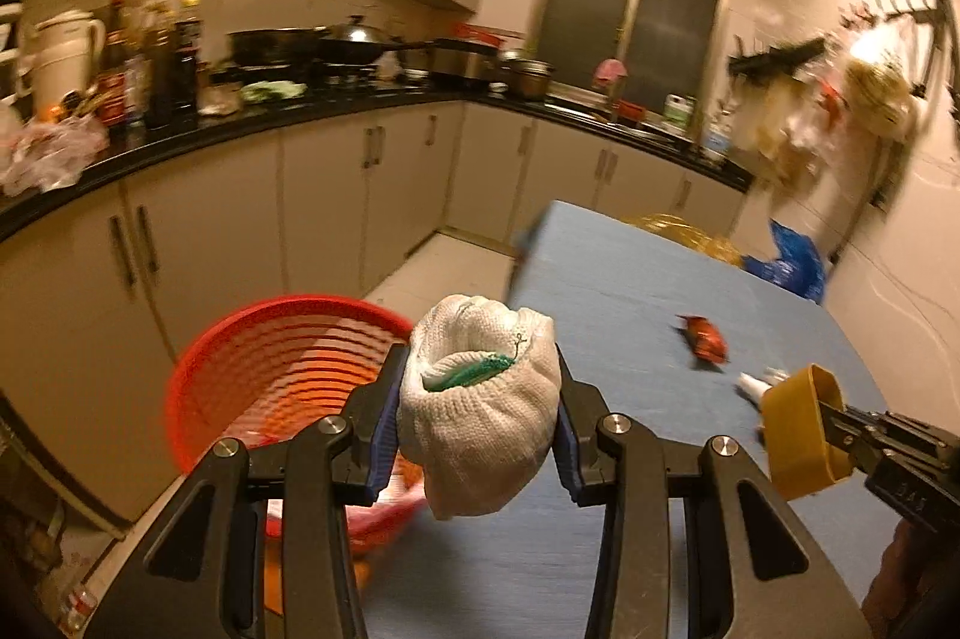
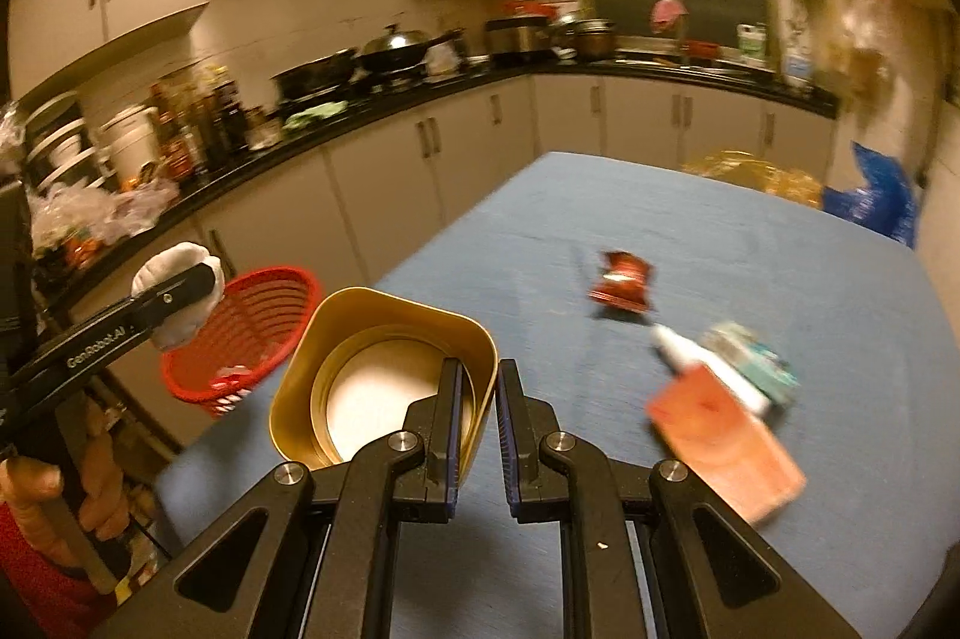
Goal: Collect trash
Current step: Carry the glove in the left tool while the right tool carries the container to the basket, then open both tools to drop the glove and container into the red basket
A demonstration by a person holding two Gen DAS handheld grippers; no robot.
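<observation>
My left gripper point(image 1: 477, 399) is shut on a balled white knitted glove point(image 1: 477, 417) with green trim, held in the air beside the table's left edge, above and to the right of a red plastic basket point(image 1: 276, 375). In the right wrist view the glove point(image 2: 177, 291) and basket point(image 2: 240, 333) show at the left. My right gripper point(image 2: 477, 417) is shut on the rim of an empty gold tin point(image 2: 384, 375), held above the blue table point(image 2: 660, 231). The tin point(image 1: 804, 435) also shows in the left wrist view. A red snack wrapper point(image 2: 621, 282), a white tube point(image 2: 702, 360) and an orange box point(image 2: 726, 441) lie on the table.
A black countertop point(image 1: 252, 123) crowded with pots, bottles and bags runs along the wall over white cabinets. A blue plastic bag point(image 1: 789, 261) and a yellow bag point(image 1: 678, 228) sit at the table's far right. The basket holds some litter.
</observation>
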